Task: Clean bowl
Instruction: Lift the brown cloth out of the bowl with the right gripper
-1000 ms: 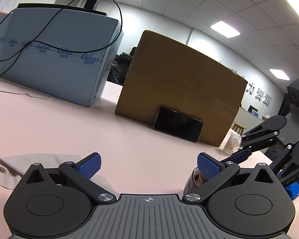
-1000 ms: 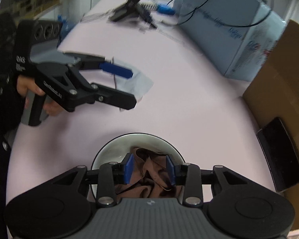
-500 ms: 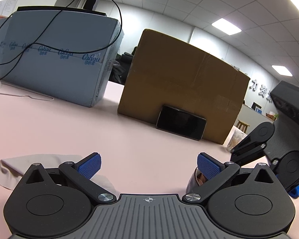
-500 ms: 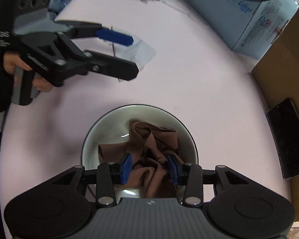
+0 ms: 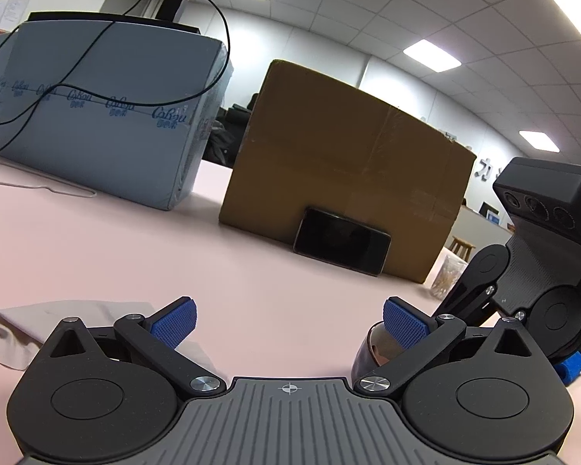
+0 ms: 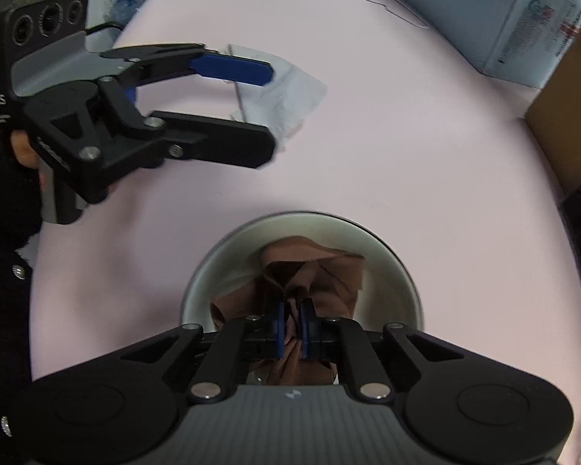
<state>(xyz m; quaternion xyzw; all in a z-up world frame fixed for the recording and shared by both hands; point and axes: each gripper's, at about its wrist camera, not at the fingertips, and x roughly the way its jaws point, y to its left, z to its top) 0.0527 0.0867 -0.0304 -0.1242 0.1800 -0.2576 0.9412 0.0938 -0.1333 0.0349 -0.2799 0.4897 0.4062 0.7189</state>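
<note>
A pale bowl point(image 6: 391, 267) with a dark rim sits on the pink table. A crumpled brown cloth point(image 6: 321, 271) lies inside it. My right gripper point(image 6: 290, 327) is over the bowl, shut on the brown cloth. My left gripper point(image 6: 267, 110) is open and empty, held to the left of the bowl and apart from it, above a white cloth point(image 6: 290, 93). In the left wrist view my left gripper point(image 5: 288, 319) is open, the bowl's rim point(image 5: 364, 352) shows by its right finger, and the right gripper's body point(image 5: 530, 283) is at the right.
A cardboard box point(image 5: 341, 178) with a black phone point(image 5: 341, 240) leaning on it stands at the far side. A large blue wrapped box point(image 5: 104, 116) with a black cable stands left of it. The white cloth point(image 5: 27, 325) lies low left.
My right gripper has closed from part open to shut on the brown cloth, bunching it up in the bowl. My left gripper has stayed open beside the bowl.
</note>
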